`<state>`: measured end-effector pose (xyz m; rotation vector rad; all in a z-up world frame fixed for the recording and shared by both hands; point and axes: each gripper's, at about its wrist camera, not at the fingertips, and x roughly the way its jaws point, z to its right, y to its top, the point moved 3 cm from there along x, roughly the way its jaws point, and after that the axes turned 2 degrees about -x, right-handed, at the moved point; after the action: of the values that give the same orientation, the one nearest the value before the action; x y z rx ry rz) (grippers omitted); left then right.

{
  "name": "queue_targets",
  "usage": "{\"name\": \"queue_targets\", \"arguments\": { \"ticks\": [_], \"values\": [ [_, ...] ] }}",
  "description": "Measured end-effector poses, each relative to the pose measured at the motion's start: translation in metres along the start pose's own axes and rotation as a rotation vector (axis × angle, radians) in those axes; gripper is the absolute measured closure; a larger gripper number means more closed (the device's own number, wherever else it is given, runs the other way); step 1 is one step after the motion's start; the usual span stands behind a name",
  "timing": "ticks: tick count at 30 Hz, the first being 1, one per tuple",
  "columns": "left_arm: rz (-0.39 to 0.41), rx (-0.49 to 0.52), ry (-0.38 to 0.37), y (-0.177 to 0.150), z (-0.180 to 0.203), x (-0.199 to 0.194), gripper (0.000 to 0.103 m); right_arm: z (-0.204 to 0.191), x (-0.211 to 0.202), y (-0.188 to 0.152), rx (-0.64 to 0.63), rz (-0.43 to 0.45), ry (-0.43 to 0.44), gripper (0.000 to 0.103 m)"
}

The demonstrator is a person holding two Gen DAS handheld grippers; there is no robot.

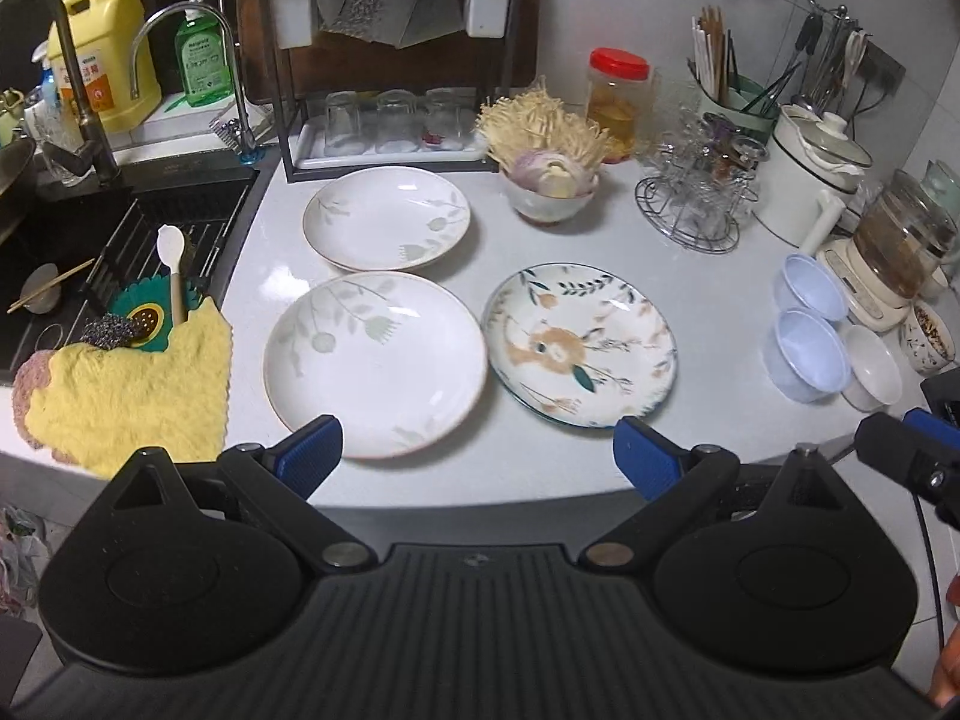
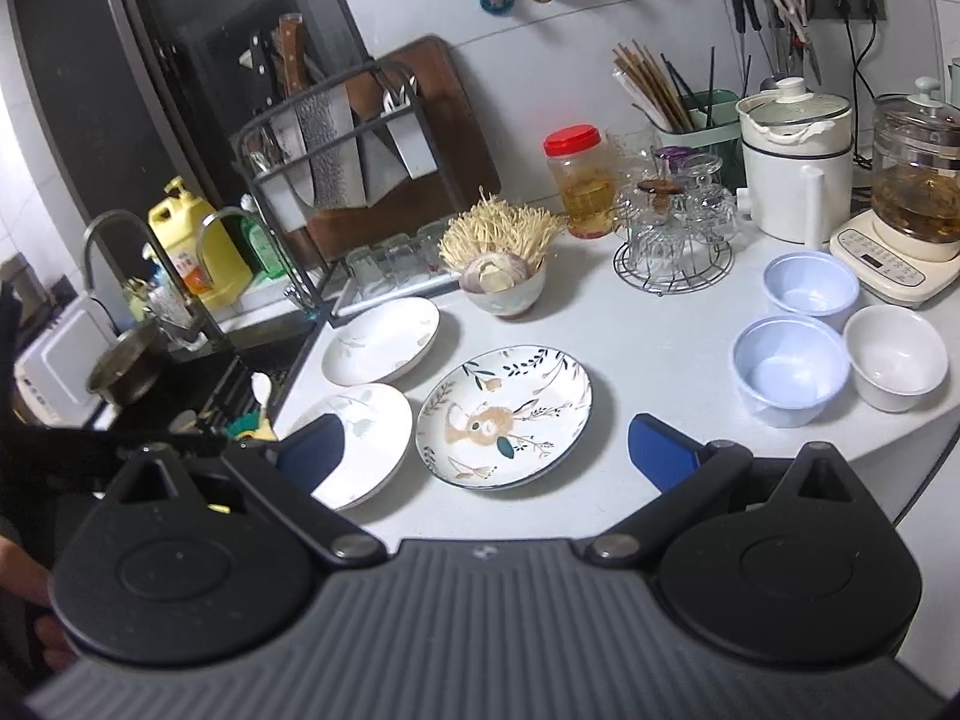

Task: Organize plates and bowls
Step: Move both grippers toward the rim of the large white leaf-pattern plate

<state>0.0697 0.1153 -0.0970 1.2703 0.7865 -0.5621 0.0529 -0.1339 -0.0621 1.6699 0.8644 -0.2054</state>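
Three plates lie on the white counter (image 1: 708, 312): a near white plate (image 1: 375, 363) (image 2: 360, 441), a far white plate (image 1: 387, 217) (image 2: 381, 339) and a flowered plate (image 1: 579, 345) (image 2: 504, 417). Two pale blue bowls (image 1: 807, 354) (image 1: 810, 288) (image 2: 789, 369) (image 2: 810, 291) and a small white bowl (image 1: 873, 366) (image 2: 897, 357) stand at the right. My left gripper (image 1: 480, 450) is open and empty, at the counter's front edge before the near white plate and the flowered plate. My right gripper (image 2: 486, 450) is open and empty, just before the flowered plate.
A bowl of mushrooms and onion (image 1: 549, 180) (image 2: 504, 282) stands behind the plates. A dish rack with glasses (image 1: 390, 120), a glass stand (image 1: 690, 198), a red-lidded jar (image 1: 618, 102) and kettles (image 2: 798, 162) line the back. The sink (image 1: 90, 252) and yellow cloth (image 1: 132, 396) lie left.
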Motion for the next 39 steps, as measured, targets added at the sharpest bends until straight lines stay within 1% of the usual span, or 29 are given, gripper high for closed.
{"name": "queue_targets", "arguments": {
  "ticks": [2, 7, 15, 18, 23, 24, 28, 31, 35, 37, 39],
  "values": [
    [-0.01, 0.008, 0.004, 0.005, -0.014, 0.01, 0.004, -0.009, 0.011, -0.001, 0.002, -0.006, -0.007, 0.0],
    [-0.034, 0.007, -0.035, 0.021, -0.048, 0.037, 0.004, -0.026, 0.042, -0.004, 0.014, -0.03, -0.035, 0.0],
    [-0.08, 0.066, -0.102, 0.043, -0.091, 0.084, 0.004, -0.059, 0.09, -0.01, 0.075, -0.061, -0.084, 0.0],
    [-0.092, 0.083, -0.119, 0.05, -0.11, 0.1, 0.004, -0.072, 0.106, -0.012, 0.092, -0.069, -0.095, 0.0],
    [-0.099, 0.083, -0.143, 0.066, -0.141, 0.123, 0.004, -0.09, 0.131, -0.017, 0.117, -0.096, -0.106, 0.001],
    [-0.103, 0.086, -0.149, 0.069, -0.146, 0.127, 0.005, -0.094, 0.135, -0.018, 0.116, -0.098, -0.108, 0.003],
    [-0.104, 0.097, -0.168, 0.077, -0.161, 0.142, 0.005, -0.101, 0.148, -0.023, 0.137, -0.102, -0.095, 0.003],
    [-0.114, 0.073, -0.186, 0.081, -0.173, 0.157, 0.006, -0.106, 0.161, -0.029, 0.156, -0.121, -0.068, 0.003],
    [-0.121, 0.058, -0.19, 0.083, -0.187, 0.174, 0.006, -0.112, 0.177, -0.038, 0.16, -0.172, -0.061, 0.003],
    [-0.136, 0.065, -0.23, 0.084, -0.192, 0.179, 0.006, -0.114, 0.181, -0.042, 0.177, -0.184, -0.042, 0.006],
    [-0.12, 0.082, -0.251, 0.084, -0.197, 0.179, 0.006, -0.115, 0.184, -0.044, 0.186, -0.188, -0.021, 0.008]
  ]
}}
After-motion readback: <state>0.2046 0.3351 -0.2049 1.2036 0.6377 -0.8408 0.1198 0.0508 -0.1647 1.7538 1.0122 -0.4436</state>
